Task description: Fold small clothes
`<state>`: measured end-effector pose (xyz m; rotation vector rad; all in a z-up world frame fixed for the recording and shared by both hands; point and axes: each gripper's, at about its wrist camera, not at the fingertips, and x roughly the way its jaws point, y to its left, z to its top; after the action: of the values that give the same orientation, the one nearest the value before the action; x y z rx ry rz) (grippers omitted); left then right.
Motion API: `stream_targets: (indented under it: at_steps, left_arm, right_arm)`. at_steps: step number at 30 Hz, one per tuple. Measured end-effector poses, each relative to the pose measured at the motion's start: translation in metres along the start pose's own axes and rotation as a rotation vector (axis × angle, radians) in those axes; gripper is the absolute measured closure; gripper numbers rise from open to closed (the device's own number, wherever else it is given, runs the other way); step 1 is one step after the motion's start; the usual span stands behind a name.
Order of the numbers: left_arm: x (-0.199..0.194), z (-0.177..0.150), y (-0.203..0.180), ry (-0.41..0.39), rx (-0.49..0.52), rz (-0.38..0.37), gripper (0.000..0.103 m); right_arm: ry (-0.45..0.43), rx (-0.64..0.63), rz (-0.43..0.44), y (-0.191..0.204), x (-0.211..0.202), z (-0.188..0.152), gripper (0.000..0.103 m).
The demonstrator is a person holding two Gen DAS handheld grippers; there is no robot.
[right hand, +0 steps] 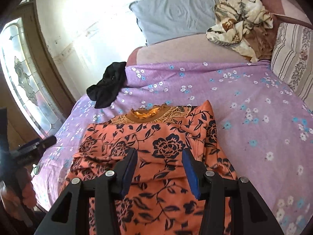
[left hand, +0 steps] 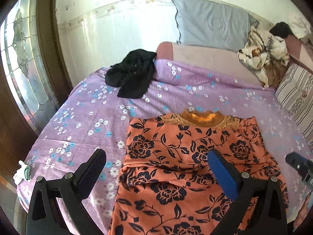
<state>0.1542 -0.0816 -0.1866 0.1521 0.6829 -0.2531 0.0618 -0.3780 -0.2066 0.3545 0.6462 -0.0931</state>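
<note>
**Orange floral top lies part-folded at the near edge of the bed**

Orange floral top of soft, slightly fuzzy fabric with a dark rose-and-vine print [left hand: 187,156] sits on the bed covered by a lilac sheet sprinkled with small white and blue flowers [left hand: 82,121], near its front edge, lace-trimmed brown neckline pointing away toward the pillows. Its sides look already turned in, giving a long, narrow panel with a cross crease partway down – so, in my judgement, the remaining fold is bottom hem up toward the collar.

Beyond it, a grey-blue pillow [left hand: 211,21] leans on the wall, a crumpled cream-and-brown printed blanket [left hand: 262,49] lies to the right, and a limp black garment [left hand: 131,76] waits in a heap, well apart from the top.

I would expect the top to be light and floppy, draping rather than holding shape; the napped surface should grip the pads well. Best hold is probably at the two lower corners, through all layers, so the turned-in sides do not slip open.

Left gripper [left hand: 156,166] hangs above the top's left edge with black fingers spread wide, nothing between them. Right gripper [right hand: 159,168] hovers over the middle of the garment – blue-padded fingers about half apart, pinching nothing.
</note>
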Motion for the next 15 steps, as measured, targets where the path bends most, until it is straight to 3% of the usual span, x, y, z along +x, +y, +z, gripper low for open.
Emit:
stream_targets:
  at_steps: [9, 15]
  left_arm:
    - [-0.043, -0.006, 0.004, -0.041, -0.002, 0.001, 0.0]
    - [-0.04, -0.038, 0.029, 0.051, -0.017, 0.019, 0.0]
  right_arm:
    - [0.001, -0.007, -0.025, -0.001, -0.042, -0.022, 0.043]
    - [0.024, -0.006, -0.038, -0.005, -0.069, -0.031, 0.039]
